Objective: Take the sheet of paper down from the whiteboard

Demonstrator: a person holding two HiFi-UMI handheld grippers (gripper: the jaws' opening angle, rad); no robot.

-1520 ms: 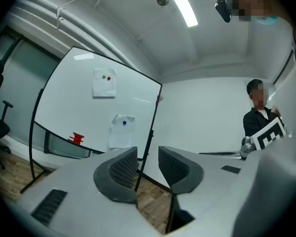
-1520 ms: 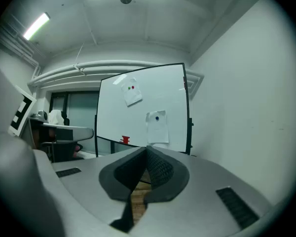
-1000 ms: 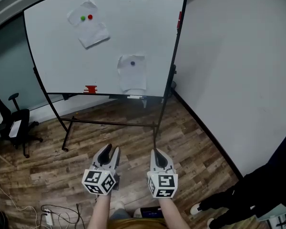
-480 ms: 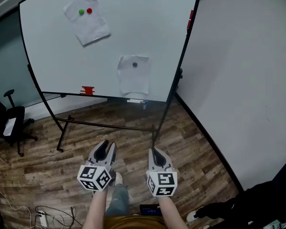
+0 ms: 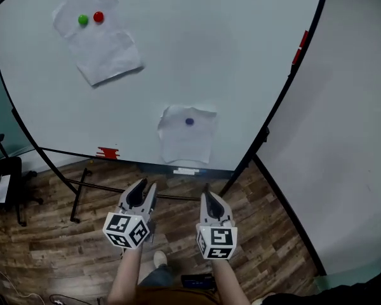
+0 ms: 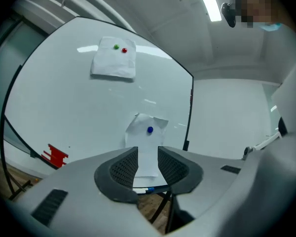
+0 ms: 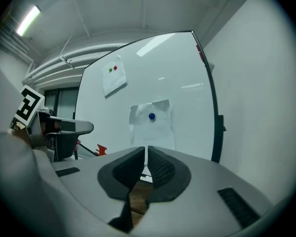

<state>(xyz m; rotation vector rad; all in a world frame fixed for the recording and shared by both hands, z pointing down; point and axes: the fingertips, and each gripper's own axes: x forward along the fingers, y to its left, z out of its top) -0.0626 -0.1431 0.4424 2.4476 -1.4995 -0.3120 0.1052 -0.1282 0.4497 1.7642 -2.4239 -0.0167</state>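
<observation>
A whiteboard (image 5: pixel 228 56) on a wheeled stand fills the head view. A creased white sheet (image 5: pixel 187 142) hangs low on it under a blue magnet (image 5: pixel 189 122). A second sheet (image 5: pixel 100 46) sits at the upper left under a green magnet (image 5: pixel 83 20) and a red magnet (image 5: pixel 99 17). My left gripper (image 5: pixel 141 187) is open and empty, short of the board, aimed at the lower sheet (image 6: pixel 147 144). My right gripper (image 5: pixel 207 196) stands beside it; its jaws are opening from a narrow slit with nothing between them, and it faces the same sheet (image 7: pixel 153 125).
A red holder (image 5: pixel 108 152) and a white eraser (image 5: pixel 185 171) rest on the board's tray. The stand's legs (image 5: pixel 76 199) spread over wood flooring. A grey wall (image 5: pixel 355 138) runs close on the right. An office chair (image 5: pixel 3 186) stands at far left.
Both grippers and the head have moved toward the whiteboard, which now looks much larger. The lower sheet now hangs just above the gripper tips in the head view.
</observation>
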